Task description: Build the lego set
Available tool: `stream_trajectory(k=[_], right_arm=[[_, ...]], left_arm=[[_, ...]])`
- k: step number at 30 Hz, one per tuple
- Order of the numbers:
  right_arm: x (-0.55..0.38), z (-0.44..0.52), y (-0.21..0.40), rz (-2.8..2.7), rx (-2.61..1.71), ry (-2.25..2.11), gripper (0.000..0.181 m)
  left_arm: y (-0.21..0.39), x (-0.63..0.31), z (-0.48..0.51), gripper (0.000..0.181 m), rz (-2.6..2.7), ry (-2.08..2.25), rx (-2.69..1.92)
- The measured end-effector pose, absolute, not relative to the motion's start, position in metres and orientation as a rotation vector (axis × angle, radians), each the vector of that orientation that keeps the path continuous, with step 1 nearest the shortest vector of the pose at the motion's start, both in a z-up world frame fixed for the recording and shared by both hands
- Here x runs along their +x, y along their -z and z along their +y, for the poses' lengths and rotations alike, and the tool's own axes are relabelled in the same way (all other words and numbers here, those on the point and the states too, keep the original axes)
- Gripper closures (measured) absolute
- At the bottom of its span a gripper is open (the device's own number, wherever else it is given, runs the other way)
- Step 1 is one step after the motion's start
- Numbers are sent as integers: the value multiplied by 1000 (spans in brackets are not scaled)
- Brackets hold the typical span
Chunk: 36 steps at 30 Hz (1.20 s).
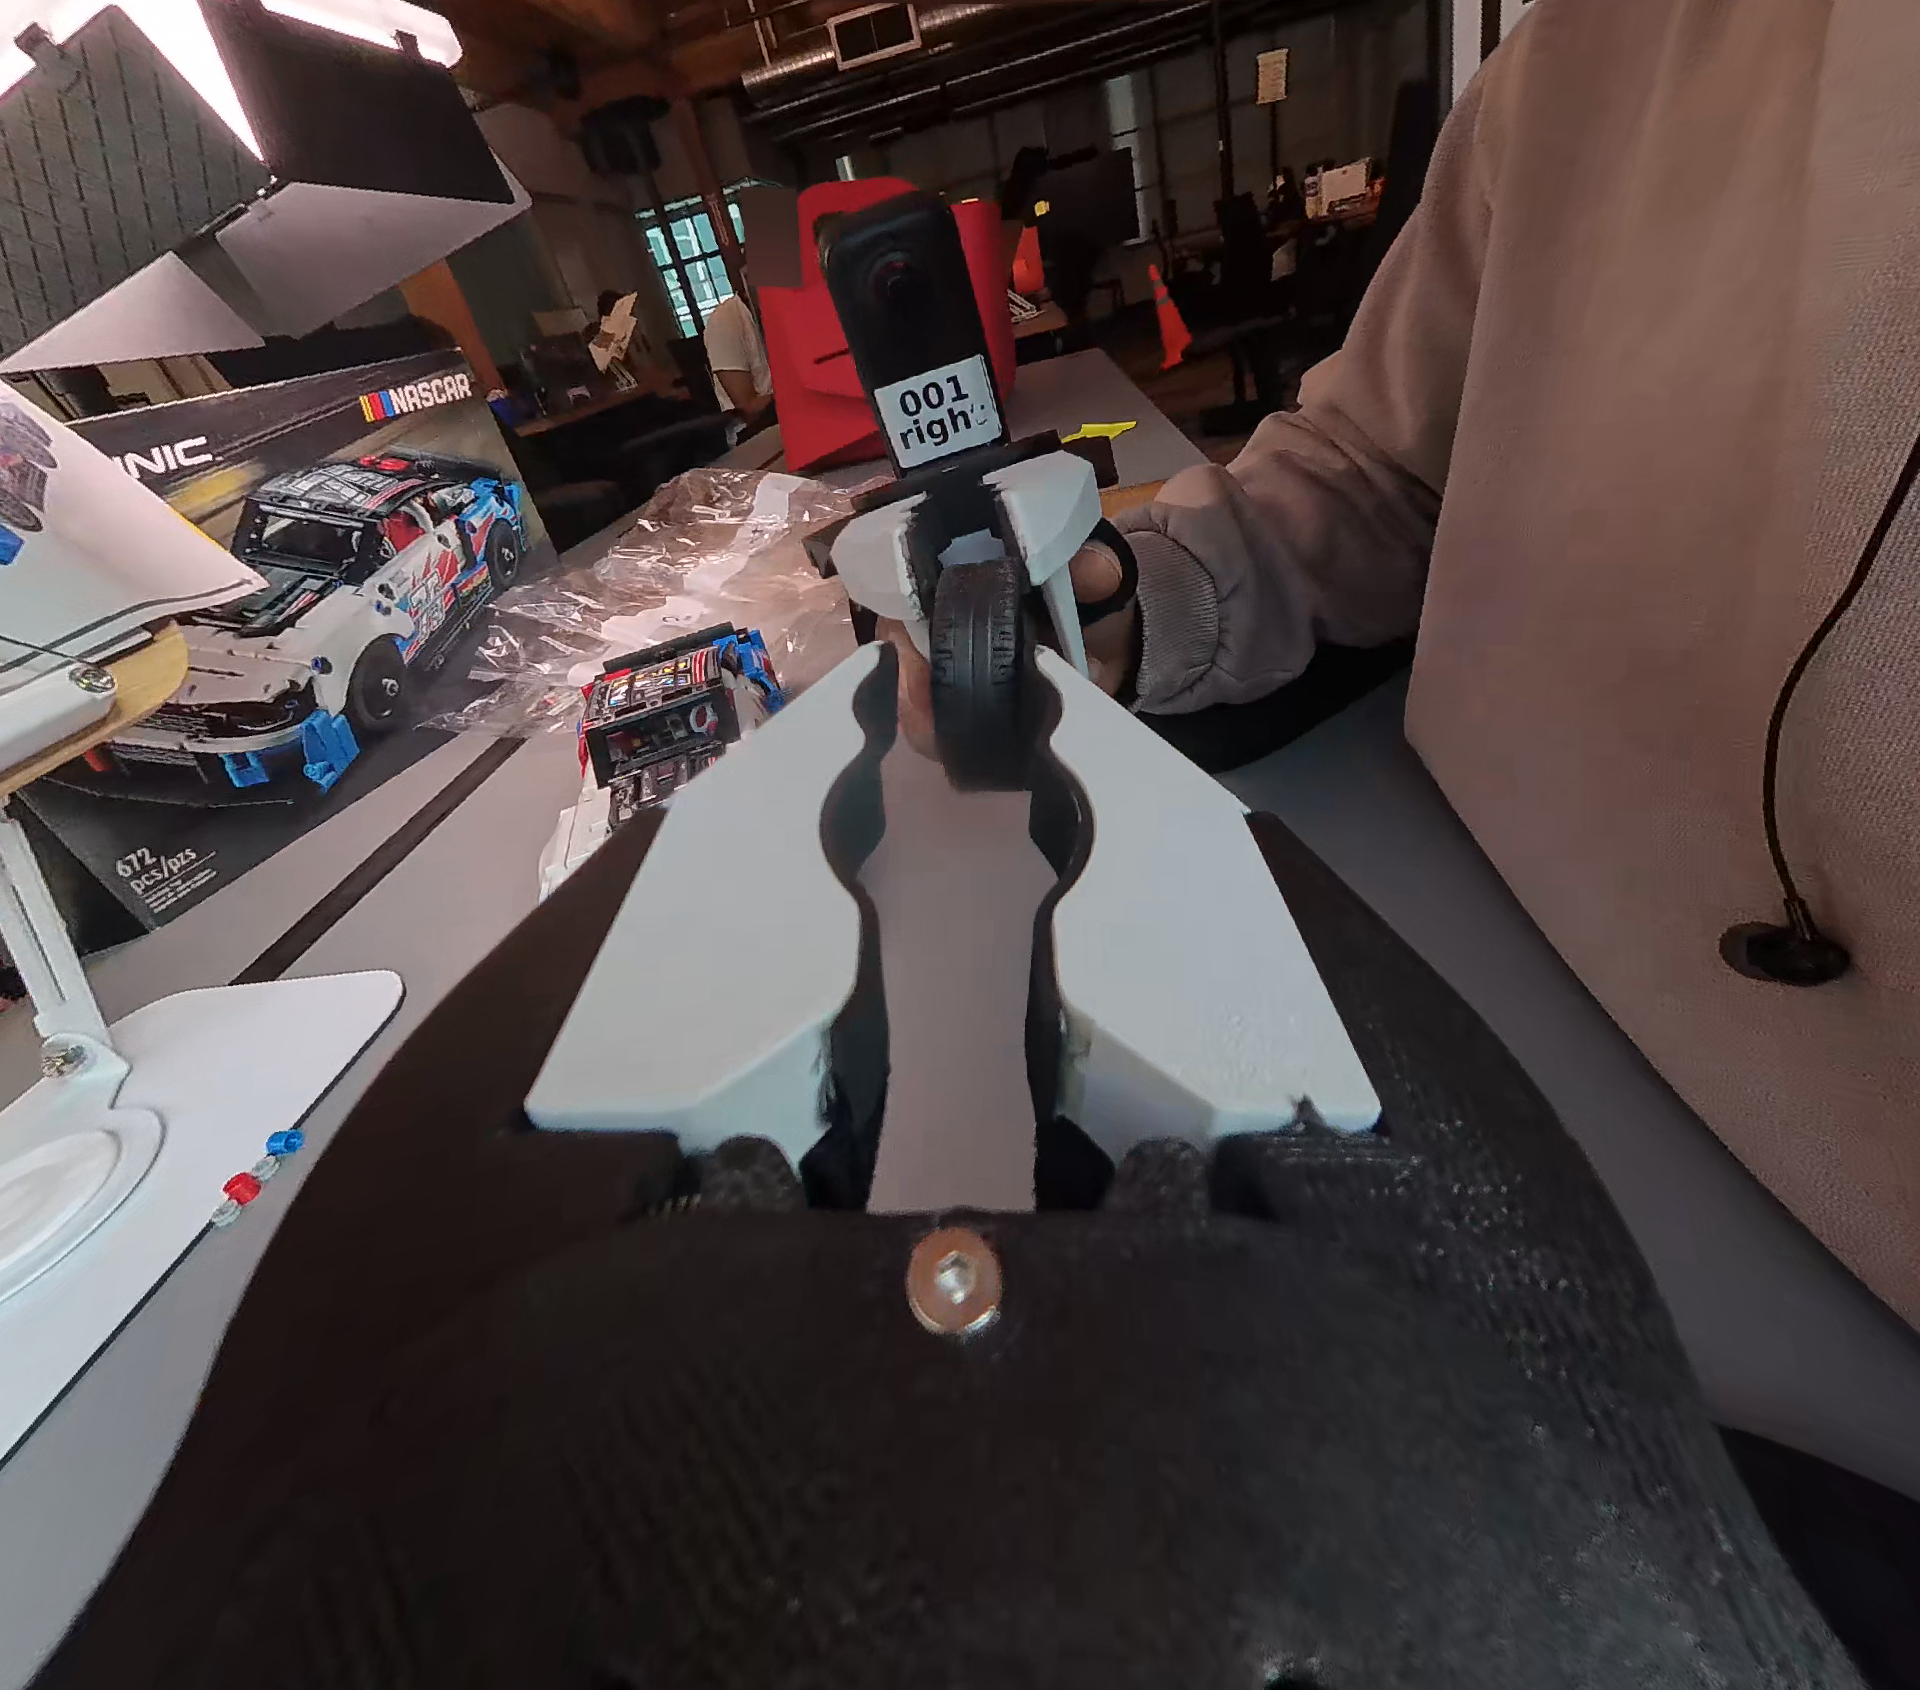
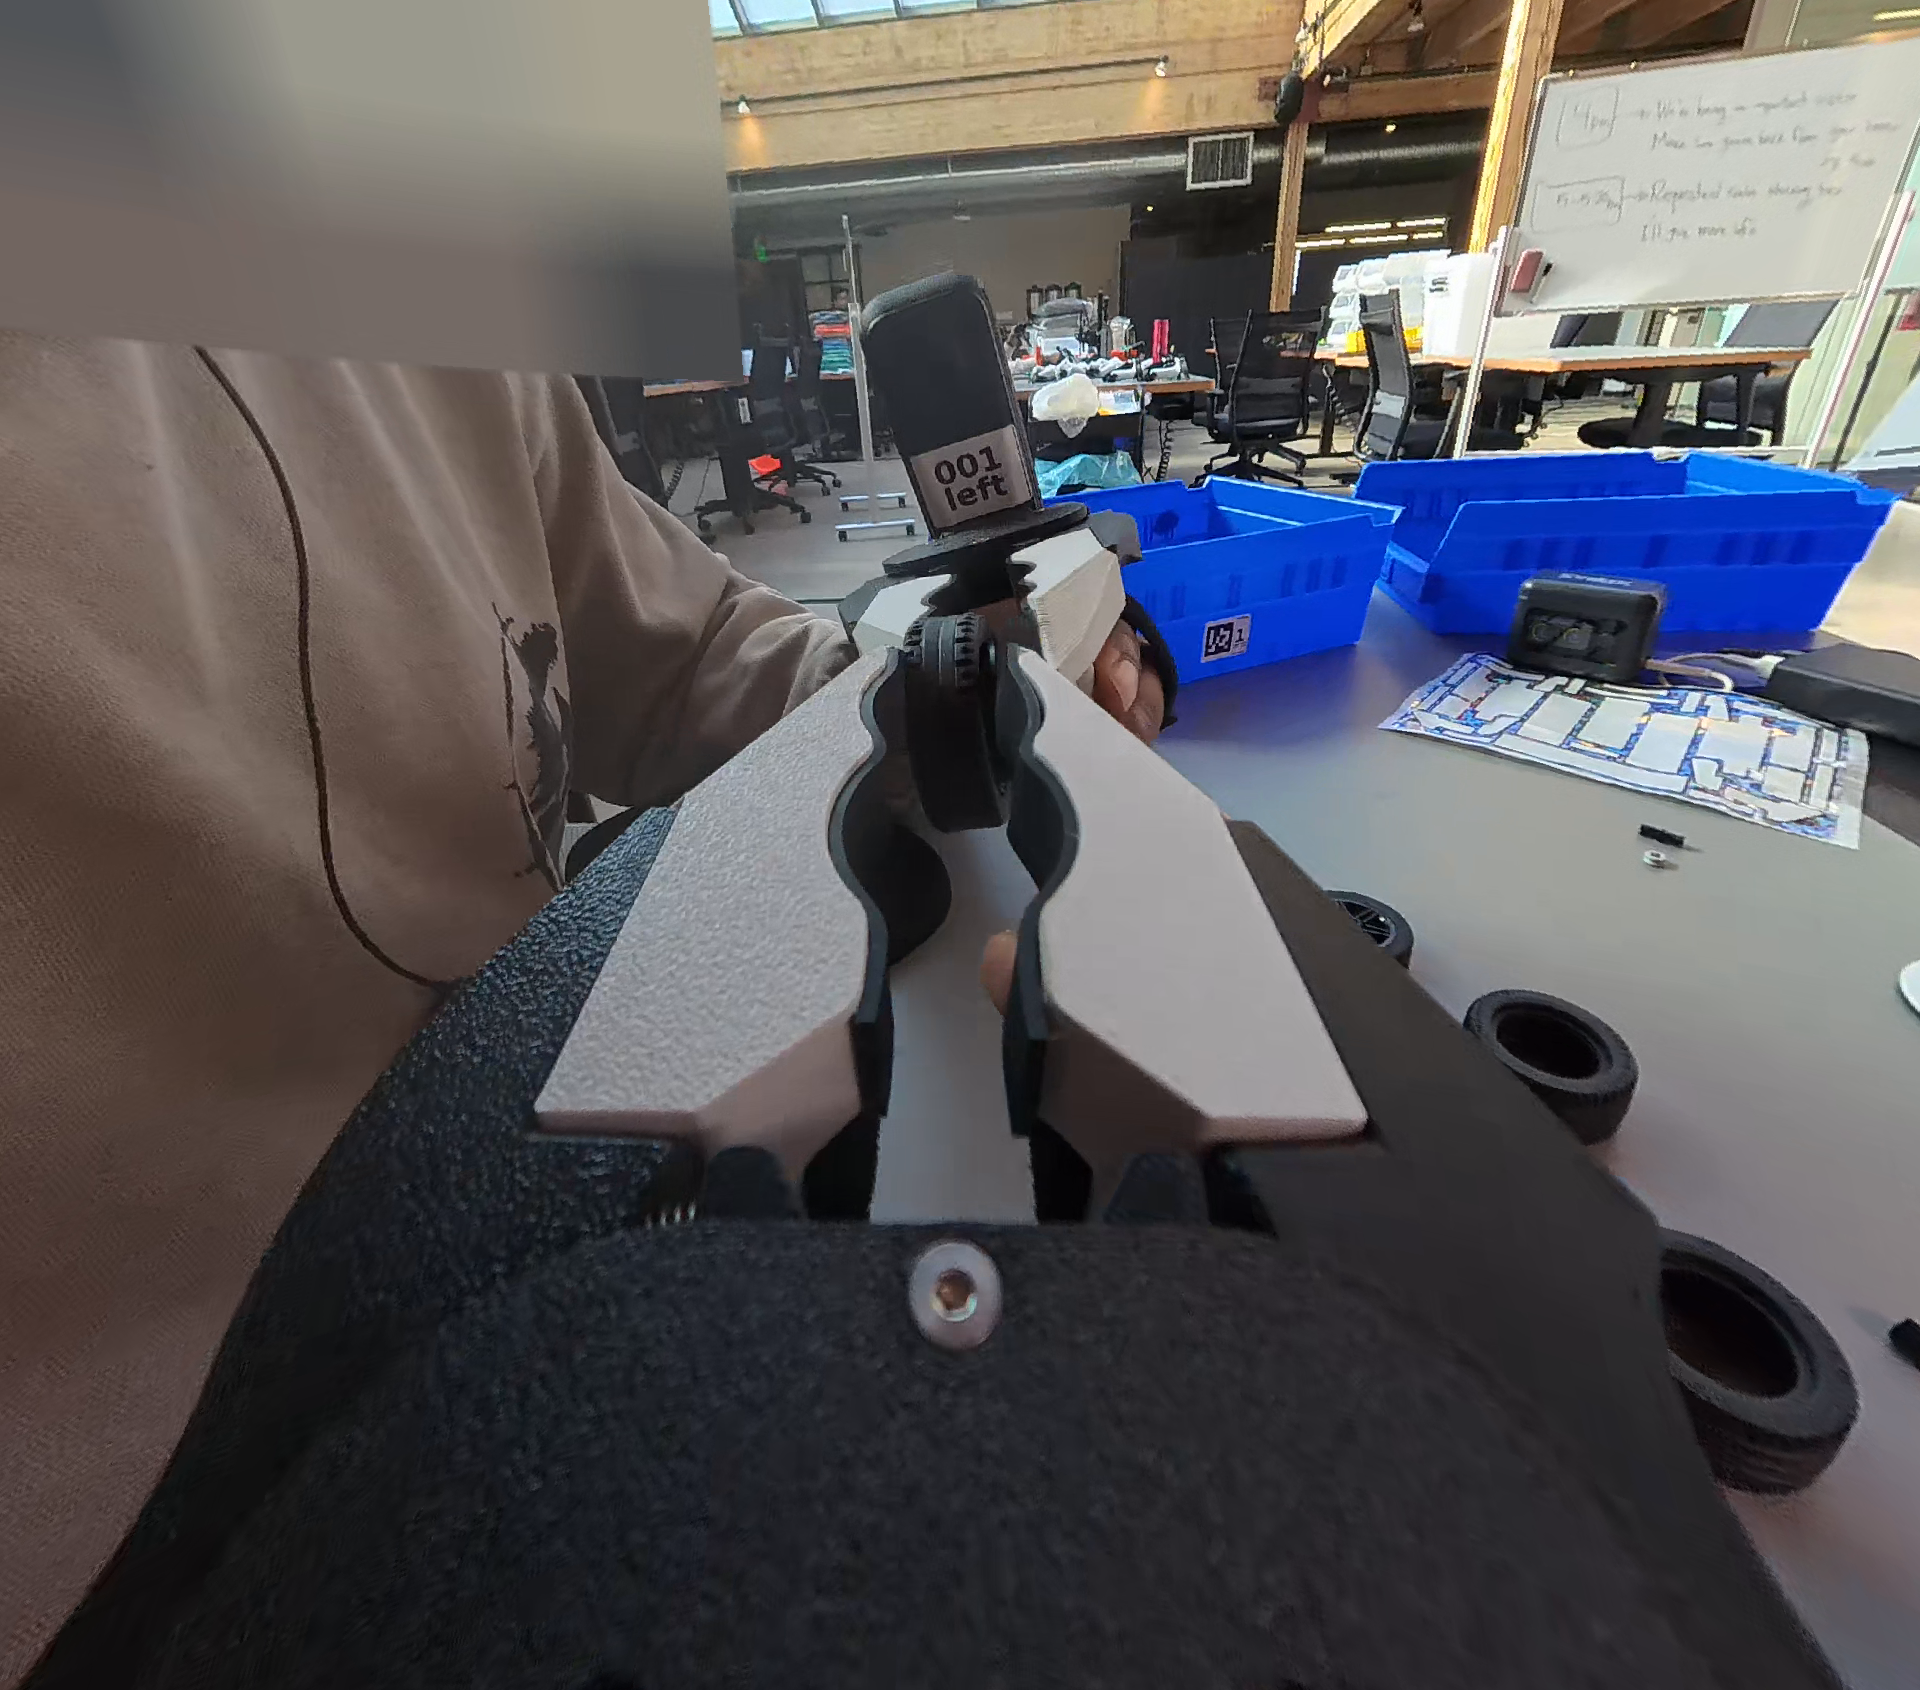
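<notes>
Black tyre (image 1: 977,684), white tongs (image 1: 961,664), blue bins (image 2: 1262,565)

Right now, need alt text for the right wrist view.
The right gripper grips a black tire in its fingers, meeting the left gripper that holds a rim against it above a grey table. Loose tires lie at right, with blue bins and a sticker sheet behind.
</notes>
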State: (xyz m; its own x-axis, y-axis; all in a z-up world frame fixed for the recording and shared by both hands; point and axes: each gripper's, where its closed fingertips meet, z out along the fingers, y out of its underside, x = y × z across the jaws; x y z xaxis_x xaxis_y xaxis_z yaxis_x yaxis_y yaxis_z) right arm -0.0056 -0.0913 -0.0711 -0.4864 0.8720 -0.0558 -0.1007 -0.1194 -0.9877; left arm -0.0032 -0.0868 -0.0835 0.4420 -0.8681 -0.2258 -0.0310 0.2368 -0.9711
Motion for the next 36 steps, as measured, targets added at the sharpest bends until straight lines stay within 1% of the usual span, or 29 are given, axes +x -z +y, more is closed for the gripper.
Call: stream_trajectory(k=[3,4,15,22,26,27,28,29,30,32,34,36], right_arm=[[-3,-94,68,-1417,-858,-1684,166],[-3,-95,68,-1426,-852,-1676,166],[0,-109,74,-1478,-891,-1821,170],[5,-115,80,-1452,-938,-2101,170],[-4,-103,77,-1461,-906,-1827,166],[-4,-101,78,-1476,-883,-1719,163],[-4,-99,77,-1482,-861,-1634,155],[-4,-97,78,-1492,-848,-1566,152],[-4,-98,79,-1512,-831,-1506,153],[-6,-101,85,-1567,-794,-1376,165],[-6,-103,85,-1586,-776,-1314,166],[-5,-105,85,-1609,-798,-1352,166]], left_arm=[[92,2,-86,156,988,702,-1230],[93,4,-88,165,1004,701,-1224],[101,7,-94,167,1136,521,-1177],[107,10,-101,167,1181,532,-1172],[104,1,-92,168,1099,535,-1215],[103,0,-91,168,1089,535,-1211],[101,-2,-91,167,1078,546,-1207],[100,-2,-91,167,1072,555,-1203],[100,-2,-91,167,1075,550,-1202],[100,0,-92,167,1075,559,-1194],[99,0,-93,167,1078,571,-1184],[99,2,-96,167,1086,590,-1179]])
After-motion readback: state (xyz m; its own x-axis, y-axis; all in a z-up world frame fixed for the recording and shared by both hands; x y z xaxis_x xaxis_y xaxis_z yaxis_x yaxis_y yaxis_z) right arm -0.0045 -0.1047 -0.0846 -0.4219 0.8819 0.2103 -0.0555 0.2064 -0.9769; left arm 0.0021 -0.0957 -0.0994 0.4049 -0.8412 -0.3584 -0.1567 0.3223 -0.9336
